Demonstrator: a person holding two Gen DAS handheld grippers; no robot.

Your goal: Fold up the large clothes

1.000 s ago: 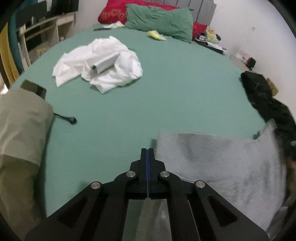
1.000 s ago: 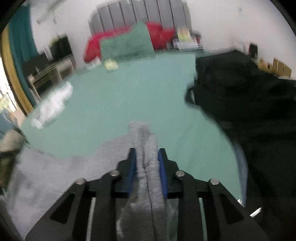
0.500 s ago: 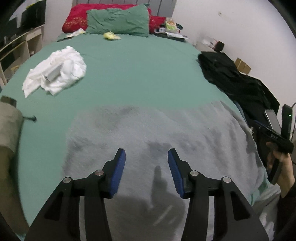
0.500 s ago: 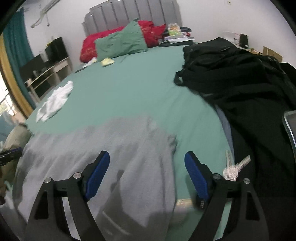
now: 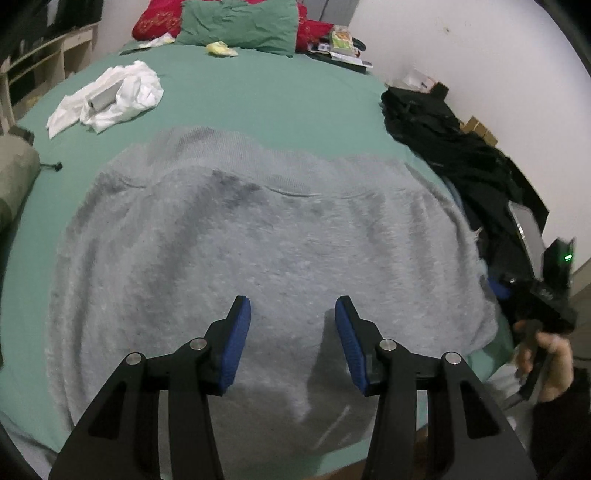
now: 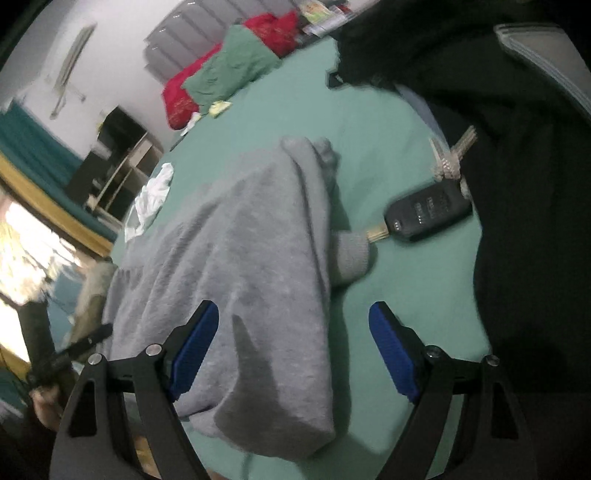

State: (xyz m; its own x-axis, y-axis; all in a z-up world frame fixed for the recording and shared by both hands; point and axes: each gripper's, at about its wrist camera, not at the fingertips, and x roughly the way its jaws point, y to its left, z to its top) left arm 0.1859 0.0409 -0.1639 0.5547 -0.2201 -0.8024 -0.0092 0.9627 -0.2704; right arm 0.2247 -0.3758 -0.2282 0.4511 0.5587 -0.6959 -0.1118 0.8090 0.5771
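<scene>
Grey sweater (image 5: 258,251) spread flat across near end of green bed (image 5: 266,96), ready for folding. Left hand-held gripper (image 5: 293,339) half spread, right hand-held gripper (image 6: 293,350) wide, both empty above fabric. Key fob (image 6: 428,214) beside sleeve.

The green-sheeted bed (image 5: 280,107) carries a grey garment (image 5: 258,258), white clothes (image 5: 122,92), black clothes (image 5: 454,147), pillows (image 5: 240,22) and a car key (image 6: 428,214).

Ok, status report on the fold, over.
Left gripper open, right gripper open, both empty. Grey sweater flat on bed. Car key beside its edge.
</scene>
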